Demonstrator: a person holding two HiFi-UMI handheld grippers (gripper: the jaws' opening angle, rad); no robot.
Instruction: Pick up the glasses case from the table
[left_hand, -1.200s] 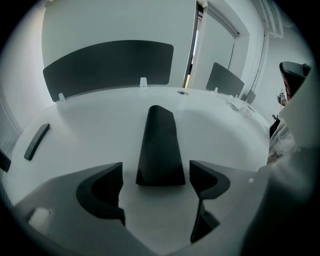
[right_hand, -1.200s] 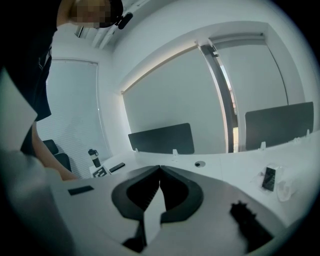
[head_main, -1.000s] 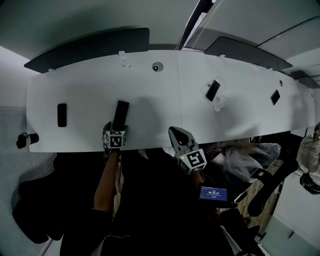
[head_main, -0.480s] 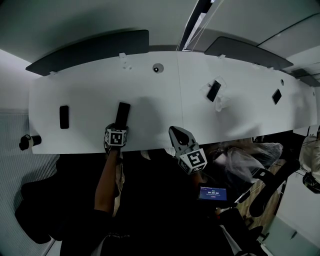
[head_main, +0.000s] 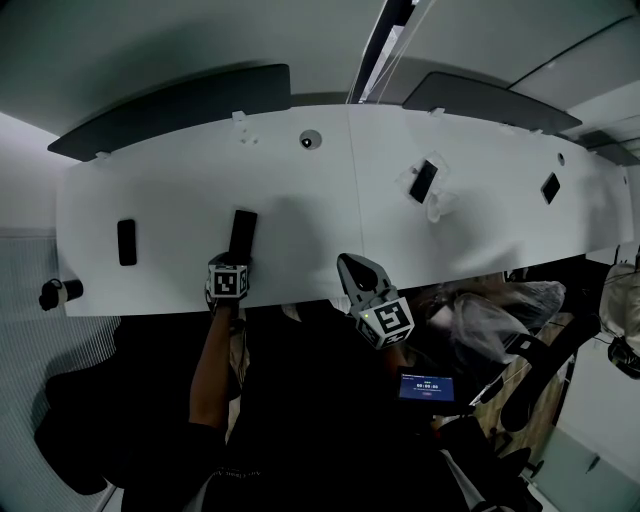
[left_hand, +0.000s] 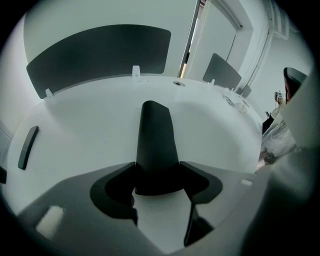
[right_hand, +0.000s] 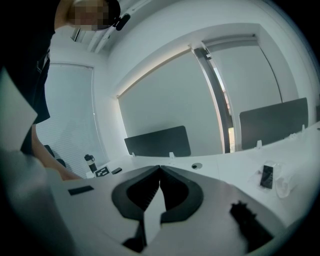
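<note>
The glasses case (head_main: 242, 232) is a long black case lying on the white table (head_main: 300, 215), near its front edge. My left gripper (head_main: 237, 258) points steeply down at the case's near end. In the left gripper view the case (left_hand: 156, 145) runs away from me between the jaws. The left gripper (left_hand: 158, 172) is closing, and its tips rest against both sides of the case. My right gripper (head_main: 350, 265) hovers at the table's front edge, to the right of the case. Its jaws are shut with nothing in them (right_hand: 160, 170).
A flat black object (head_main: 126, 242) lies at the table's left, and a dark bottle (head_main: 55, 292) stands off its left end. A phone (head_main: 424, 180) and a small black item (head_main: 550, 188) lie to the right. Dark dividers (head_main: 170, 105) line the far edge.
</note>
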